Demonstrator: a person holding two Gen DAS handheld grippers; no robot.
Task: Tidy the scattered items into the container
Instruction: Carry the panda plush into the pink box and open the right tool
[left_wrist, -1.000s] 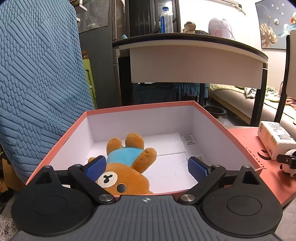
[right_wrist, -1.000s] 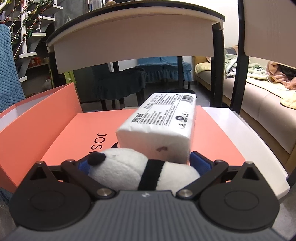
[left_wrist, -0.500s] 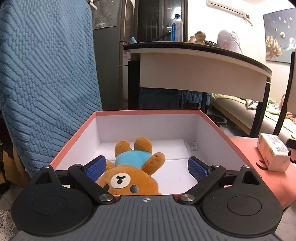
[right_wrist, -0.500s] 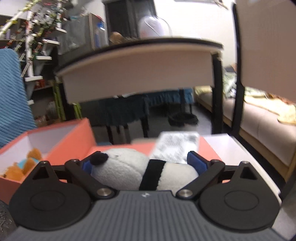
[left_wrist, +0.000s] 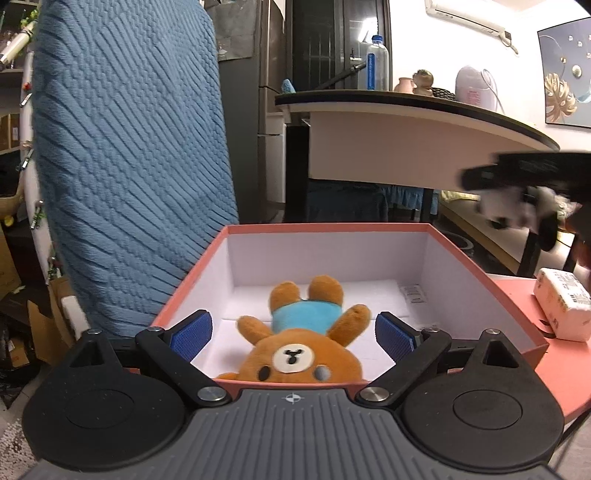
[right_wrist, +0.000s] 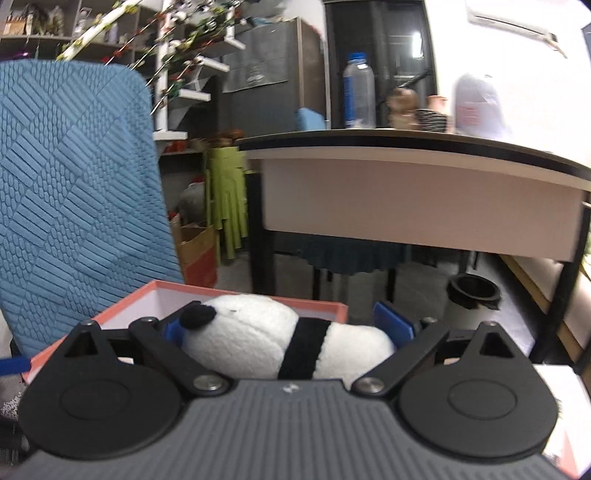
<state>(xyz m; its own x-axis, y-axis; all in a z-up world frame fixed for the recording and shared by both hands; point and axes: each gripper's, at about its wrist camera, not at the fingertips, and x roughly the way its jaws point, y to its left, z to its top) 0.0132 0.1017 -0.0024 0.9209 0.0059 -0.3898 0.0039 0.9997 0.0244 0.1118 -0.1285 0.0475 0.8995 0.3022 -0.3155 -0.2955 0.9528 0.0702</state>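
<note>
A coral box (left_wrist: 476, 273) with white inner walls holds a brown plush bear (left_wrist: 303, 343) in a blue shirt, lying on its back. My left gripper (left_wrist: 293, 334) is open, held above the box's near rim with the bear's head between its blue pads, not touching. My right gripper (right_wrist: 288, 326) is shut on a white and black plush panda (right_wrist: 266, 343), raised over the box's rim (right_wrist: 258, 297). In the left wrist view the right gripper (left_wrist: 524, 210) and the panda (left_wrist: 517, 214) show blurred at the upper right, above the box's right side.
A white tissue pack (left_wrist: 563, 308) lies on the coral lid (left_wrist: 569, 365) right of the box. A blue textured chair back (left_wrist: 125, 166) stands left of the box. A dark-edged table (left_wrist: 413, 136) with a bottle (right_wrist: 358, 96) is behind.
My right gripper has lifted the panda off the lid and carried it left and up, over the box. My left gripper has pulled back and up from the bear.
</note>
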